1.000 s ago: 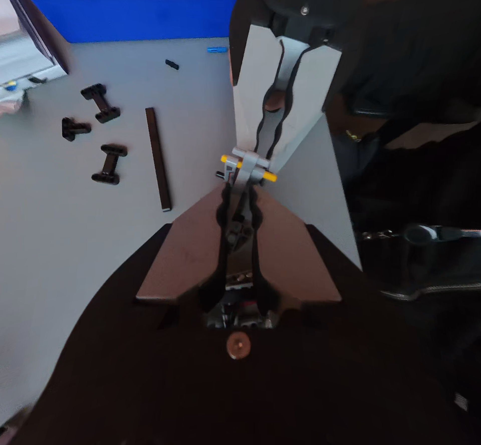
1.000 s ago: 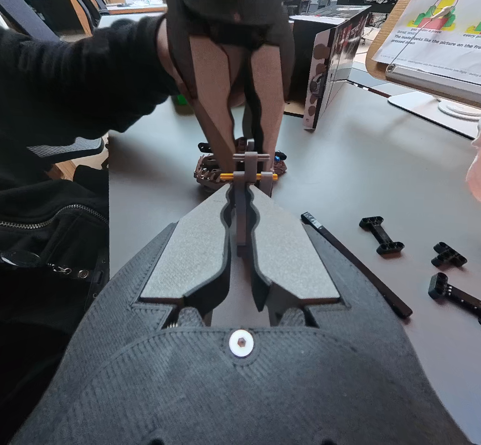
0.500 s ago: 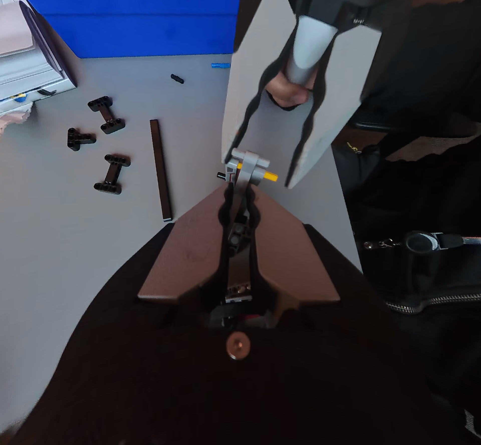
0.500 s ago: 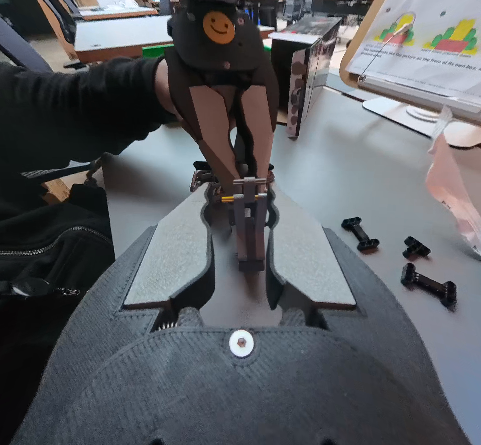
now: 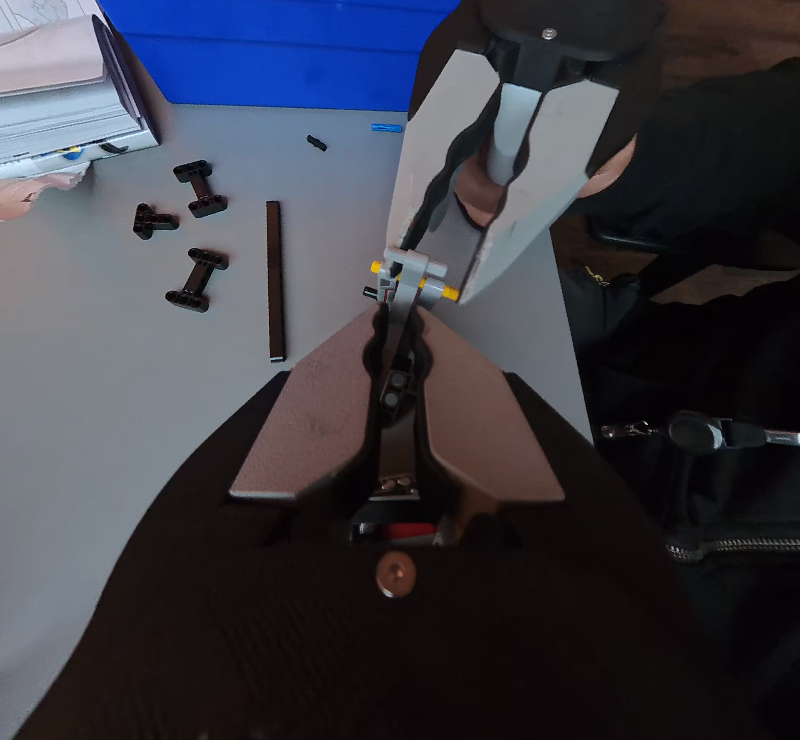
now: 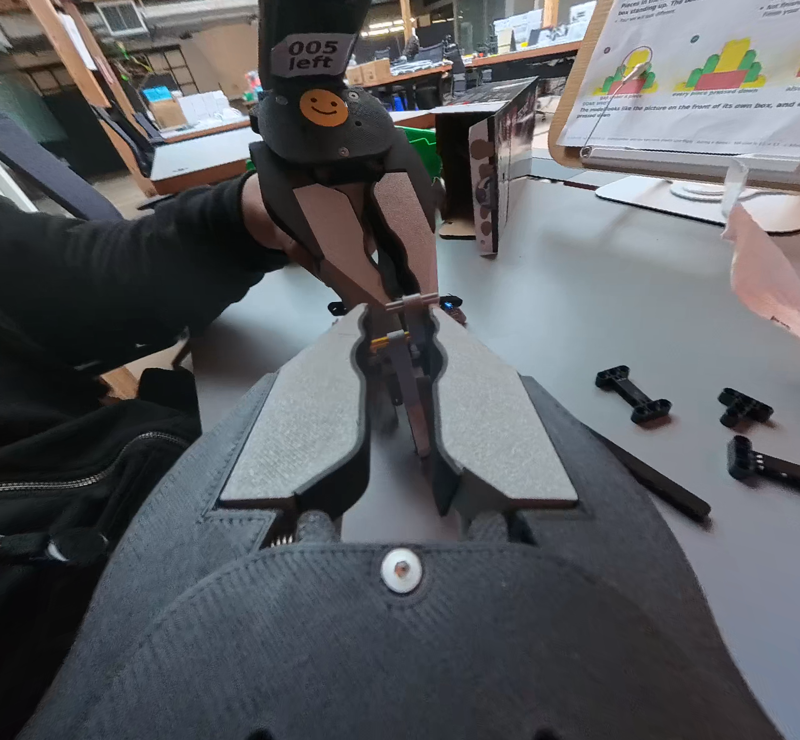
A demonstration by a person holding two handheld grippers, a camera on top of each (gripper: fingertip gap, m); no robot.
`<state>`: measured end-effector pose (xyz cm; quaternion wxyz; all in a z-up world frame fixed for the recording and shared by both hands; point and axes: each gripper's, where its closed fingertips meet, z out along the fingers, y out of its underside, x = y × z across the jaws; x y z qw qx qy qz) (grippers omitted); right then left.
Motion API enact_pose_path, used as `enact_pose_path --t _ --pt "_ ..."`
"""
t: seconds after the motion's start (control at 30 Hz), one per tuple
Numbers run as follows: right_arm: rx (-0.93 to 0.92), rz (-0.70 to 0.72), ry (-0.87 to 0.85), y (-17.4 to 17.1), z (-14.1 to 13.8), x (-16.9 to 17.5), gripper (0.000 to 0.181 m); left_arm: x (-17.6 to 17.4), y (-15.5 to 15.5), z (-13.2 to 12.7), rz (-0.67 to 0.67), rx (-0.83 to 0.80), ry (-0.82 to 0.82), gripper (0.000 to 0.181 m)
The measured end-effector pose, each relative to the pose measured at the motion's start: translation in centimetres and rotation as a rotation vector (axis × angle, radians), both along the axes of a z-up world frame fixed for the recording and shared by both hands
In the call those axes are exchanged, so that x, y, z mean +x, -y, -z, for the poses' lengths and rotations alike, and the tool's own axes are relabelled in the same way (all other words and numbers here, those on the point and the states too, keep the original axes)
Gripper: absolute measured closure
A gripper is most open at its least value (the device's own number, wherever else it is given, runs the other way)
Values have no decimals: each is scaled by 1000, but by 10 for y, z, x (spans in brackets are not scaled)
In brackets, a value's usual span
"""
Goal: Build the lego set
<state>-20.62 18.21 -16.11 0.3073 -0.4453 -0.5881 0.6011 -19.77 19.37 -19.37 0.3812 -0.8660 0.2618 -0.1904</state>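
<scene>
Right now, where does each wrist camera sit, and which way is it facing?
Left wrist view: on the brown-fingered left gripper, shut on the grey lego assembly with a yellow axle, looking down at the grey table towards a blue plastic bin; black sleeve at right.
Right wrist view: on the grey-fingered right gripper, open, facing the left gripper and an instruction board; black sleeve at left.
Shared: the assembly, the long black beam, black H-shaped connectors.
</scene>
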Motion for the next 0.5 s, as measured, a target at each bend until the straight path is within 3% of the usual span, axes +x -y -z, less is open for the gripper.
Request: enact_pose_path --t 0.3,0.5 --pt "-38 20 -9 -6 0 3 176 8 1 -1 -3 58 -12 173" --pt "-66 -5 -7 -5 0 3 176 7 0 -1 -18 73 -18 174"
